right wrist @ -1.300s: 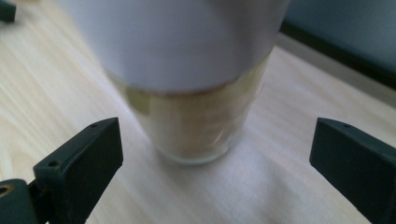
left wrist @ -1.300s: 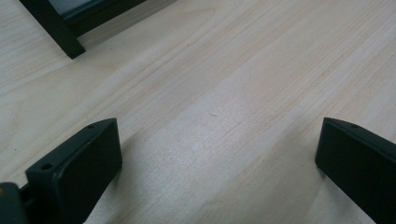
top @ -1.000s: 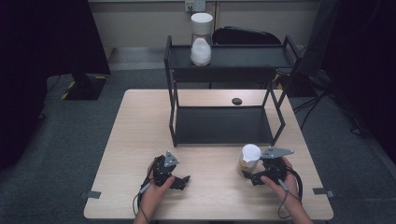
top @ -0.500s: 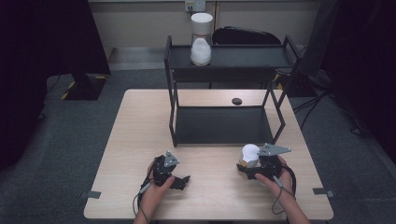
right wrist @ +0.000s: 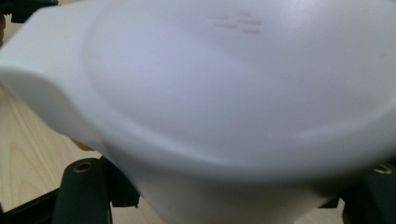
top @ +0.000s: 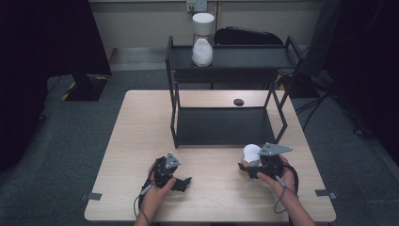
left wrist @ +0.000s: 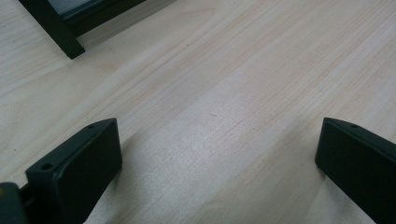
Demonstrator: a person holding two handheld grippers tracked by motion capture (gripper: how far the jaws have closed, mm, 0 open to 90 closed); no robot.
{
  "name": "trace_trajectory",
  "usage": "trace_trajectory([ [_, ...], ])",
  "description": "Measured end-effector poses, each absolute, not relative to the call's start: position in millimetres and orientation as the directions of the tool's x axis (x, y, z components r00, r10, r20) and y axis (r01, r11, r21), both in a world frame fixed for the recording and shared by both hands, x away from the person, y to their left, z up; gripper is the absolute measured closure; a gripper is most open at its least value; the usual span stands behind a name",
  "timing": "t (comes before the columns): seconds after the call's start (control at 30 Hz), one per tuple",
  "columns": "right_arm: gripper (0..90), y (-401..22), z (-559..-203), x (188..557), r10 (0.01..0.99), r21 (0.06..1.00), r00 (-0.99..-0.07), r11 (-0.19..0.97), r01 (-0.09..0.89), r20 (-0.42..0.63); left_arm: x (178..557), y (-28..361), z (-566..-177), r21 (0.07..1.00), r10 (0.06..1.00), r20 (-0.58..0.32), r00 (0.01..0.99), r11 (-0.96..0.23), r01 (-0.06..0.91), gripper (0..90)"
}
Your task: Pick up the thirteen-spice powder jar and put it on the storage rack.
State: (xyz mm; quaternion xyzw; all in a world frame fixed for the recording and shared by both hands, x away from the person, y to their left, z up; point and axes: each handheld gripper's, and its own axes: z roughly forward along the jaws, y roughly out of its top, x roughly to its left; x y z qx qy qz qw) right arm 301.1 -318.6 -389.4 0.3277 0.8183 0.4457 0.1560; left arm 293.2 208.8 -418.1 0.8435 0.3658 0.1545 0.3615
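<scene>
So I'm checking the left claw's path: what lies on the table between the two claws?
Bare wood: in the high view, nothing lies on the table between the left claw and the right claw, shut on the white cup.

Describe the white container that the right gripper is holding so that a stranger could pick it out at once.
Start at the black two-tier rack on the wooden table. In front of its right legs, near the table's front edge, the right gripper is shut on a small white container. Unlike the taller white jar on the rack's top shelf, it sits at table level between black jaws.
</scene>
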Motion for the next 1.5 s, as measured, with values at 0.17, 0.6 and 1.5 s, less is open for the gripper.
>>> trace_trajectory([
  [0.17,29.2,-318.3,-379.7,307.7,0.700,0.830,-0.712,0.361,0.426,0.061,293.3,208.9,-418.2,0.723,0.729,-0.004,0.685,-0.471,0.505,0.0],
  [0.6,29.4,-312.4,-355.9,330.1,0.735,0.826,-0.675,0.346,0.446,0.057,293.2,208.9,-418.1,0.723,0.729,-0.004,0.685,-0.471,0.505,0.0],
  [1.5,29.7,-304.0,-274.8,360.2,0.733,0.838,-0.678,0.341,0.426,0.046,293.3,208.9,-418.1,0.723,0.729,-0.004,0.685,-0.471,0.505,0.0],
])
